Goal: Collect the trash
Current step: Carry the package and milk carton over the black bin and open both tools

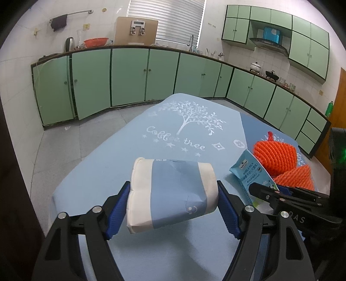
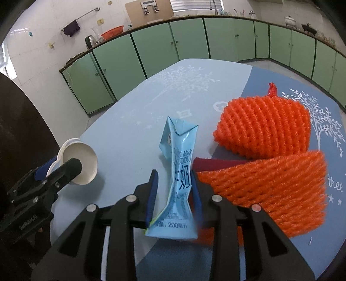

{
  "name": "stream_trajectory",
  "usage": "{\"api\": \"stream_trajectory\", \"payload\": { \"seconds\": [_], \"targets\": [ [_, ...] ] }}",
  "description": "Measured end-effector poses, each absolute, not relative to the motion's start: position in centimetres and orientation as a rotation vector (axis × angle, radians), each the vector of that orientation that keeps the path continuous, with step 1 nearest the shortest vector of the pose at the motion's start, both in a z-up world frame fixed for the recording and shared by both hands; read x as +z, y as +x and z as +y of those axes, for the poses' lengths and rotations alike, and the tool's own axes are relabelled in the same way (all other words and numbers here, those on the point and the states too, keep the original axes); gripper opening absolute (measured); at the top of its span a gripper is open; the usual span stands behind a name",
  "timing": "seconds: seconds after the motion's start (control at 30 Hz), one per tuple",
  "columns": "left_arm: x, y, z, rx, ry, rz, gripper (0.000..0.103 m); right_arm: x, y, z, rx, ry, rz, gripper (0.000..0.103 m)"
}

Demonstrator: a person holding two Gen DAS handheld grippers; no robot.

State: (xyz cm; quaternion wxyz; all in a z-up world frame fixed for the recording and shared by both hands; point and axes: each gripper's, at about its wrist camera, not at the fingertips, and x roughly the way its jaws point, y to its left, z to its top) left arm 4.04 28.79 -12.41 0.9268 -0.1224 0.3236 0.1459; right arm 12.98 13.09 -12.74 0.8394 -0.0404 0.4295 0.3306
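Black tongs (image 1: 173,207), blue ribbed pads (image 1: 228,214) — silver screws (image 1: 248,208)

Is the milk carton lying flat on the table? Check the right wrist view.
No. The crushed milk carton stands upright between the right tongs' blue pads, pinched at its middle above the table.

Kitchen with white tiled walls (image 1: 17,71) and grey tiled floor (image 1: 71,149). Green base cabinets (image 1: 129,75) running round two sides under a dark counter (image 1: 151,48), matching wall cabinets (image 1: 309,47) above a range hood (image 1: 270,43). Window with closed white blinds (image 1: 166,19). Worktop under a light blue cloth (image 1: 121,151) printed with a white tree.
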Motion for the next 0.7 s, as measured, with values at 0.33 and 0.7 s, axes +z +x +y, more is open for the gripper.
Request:
{"api": "stream_trajectory", "payload": {
  "seconds": [0.33,0.7],
  "targets": [
    [-12.1,3.7,28.7,0.303,-0.242,0.662,0.075,-10.3,12.5,12.3,0.758,-0.046,0.866,0.017],
    [-7.6,3.5,26.2,0.244,-0.226,0.561,0.075,-3.6,11.1,8.3,0.792,0.039,0.723,0.017]
  ]
}}
